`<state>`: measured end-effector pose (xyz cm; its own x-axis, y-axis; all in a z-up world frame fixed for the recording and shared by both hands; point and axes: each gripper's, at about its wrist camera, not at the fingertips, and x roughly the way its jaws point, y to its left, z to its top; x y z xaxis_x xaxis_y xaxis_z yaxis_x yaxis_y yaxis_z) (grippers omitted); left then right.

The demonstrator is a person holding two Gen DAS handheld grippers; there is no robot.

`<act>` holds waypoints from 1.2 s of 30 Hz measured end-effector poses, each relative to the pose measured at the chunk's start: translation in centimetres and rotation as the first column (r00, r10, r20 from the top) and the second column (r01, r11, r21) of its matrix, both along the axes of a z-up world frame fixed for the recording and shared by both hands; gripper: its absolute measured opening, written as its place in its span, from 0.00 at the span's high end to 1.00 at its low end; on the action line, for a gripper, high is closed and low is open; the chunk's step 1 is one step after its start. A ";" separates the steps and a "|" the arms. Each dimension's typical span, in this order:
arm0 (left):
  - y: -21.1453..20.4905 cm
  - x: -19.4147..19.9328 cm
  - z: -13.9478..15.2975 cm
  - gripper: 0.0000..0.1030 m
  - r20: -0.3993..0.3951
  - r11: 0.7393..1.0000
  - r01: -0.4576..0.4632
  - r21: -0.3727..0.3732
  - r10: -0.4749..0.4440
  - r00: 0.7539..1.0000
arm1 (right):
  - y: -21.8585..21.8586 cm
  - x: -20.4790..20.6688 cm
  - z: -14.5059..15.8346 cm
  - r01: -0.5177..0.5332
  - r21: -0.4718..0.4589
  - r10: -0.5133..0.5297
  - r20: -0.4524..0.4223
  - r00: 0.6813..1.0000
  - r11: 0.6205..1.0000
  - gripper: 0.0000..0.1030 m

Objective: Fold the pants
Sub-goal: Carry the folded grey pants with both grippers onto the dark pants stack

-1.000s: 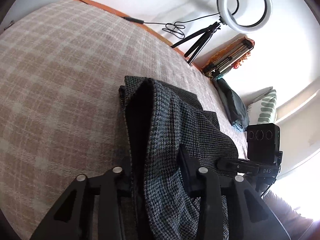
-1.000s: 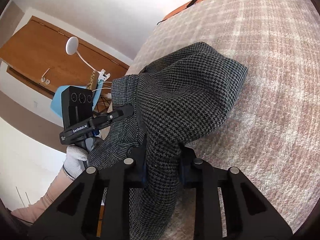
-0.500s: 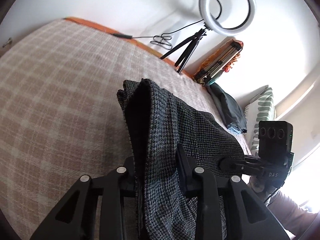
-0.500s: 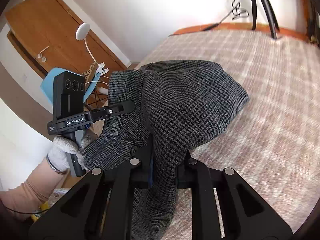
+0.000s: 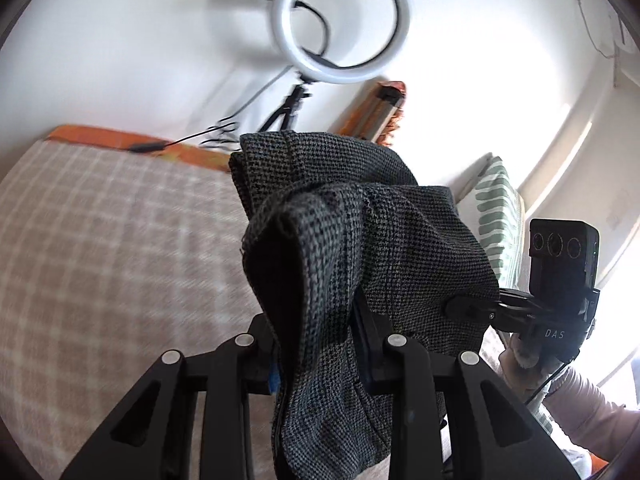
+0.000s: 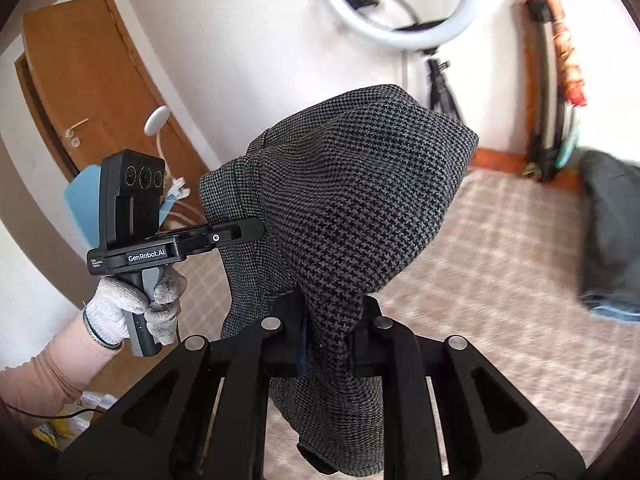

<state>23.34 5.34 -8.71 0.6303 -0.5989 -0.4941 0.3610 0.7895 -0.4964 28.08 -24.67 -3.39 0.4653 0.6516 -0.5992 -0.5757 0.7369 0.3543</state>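
Observation:
The dark grey houndstooth pants (image 5: 360, 248) hang bunched between both grippers, lifted off the bed. My left gripper (image 5: 316, 344) is shut on one edge of the cloth, which drapes over its fingers. My right gripper (image 6: 332, 328) is shut on another edge of the pants (image 6: 360, 200). The right gripper (image 5: 560, 280) shows at the right of the left wrist view, its tip buried in the cloth. The left gripper (image 6: 136, 216), held by a gloved hand, shows at the left of the right wrist view. The fingertips are hidden by fabric.
A bed with a beige plaid cover (image 5: 100, 240) lies below. A ring light on a tripod (image 5: 340, 24) stands by the white wall. A green-striped pillow (image 5: 500, 208) and a dark garment (image 6: 608, 232) lie on the bed. A wooden door (image 6: 88, 88) is at left.
Both grippers have risen and tilted up with the pants, lifting the cloth off the bed. The views now show more wall and less bed.

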 end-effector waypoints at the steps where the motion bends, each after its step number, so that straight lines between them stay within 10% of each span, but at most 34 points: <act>1: -1.0 0.5 0.4 0.75 0.010 1.000 0.015 0.004 -0.015 1.000 | -1.4 0.2 0.6 0.019 -0.002 -0.019 0.008 1.000 1.000 0.86; 20: -24.8 14.1 5.4 0.76 0.093 0.965 0.259 0.050 -0.263 0.960 | -24.0 7.6 3.9 0.298 -0.022 -0.296 0.077 0.952 0.954 0.86; 36: -35.8 24.9 2.9 0.76 0.046 0.955 0.278 0.104 -0.284 0.958 | -32.3 19.4 -2.0 0.370 -0.153 -0.371 0.022 0.928 0.916 0.86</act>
<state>48.22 -30.48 -5.80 0.4736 -0.7078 -0.5241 0.6016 0.6946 -0.3945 47.43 -56.98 -5.42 0.6514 0.3345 -0.6810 -0.2488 0.9421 0.2249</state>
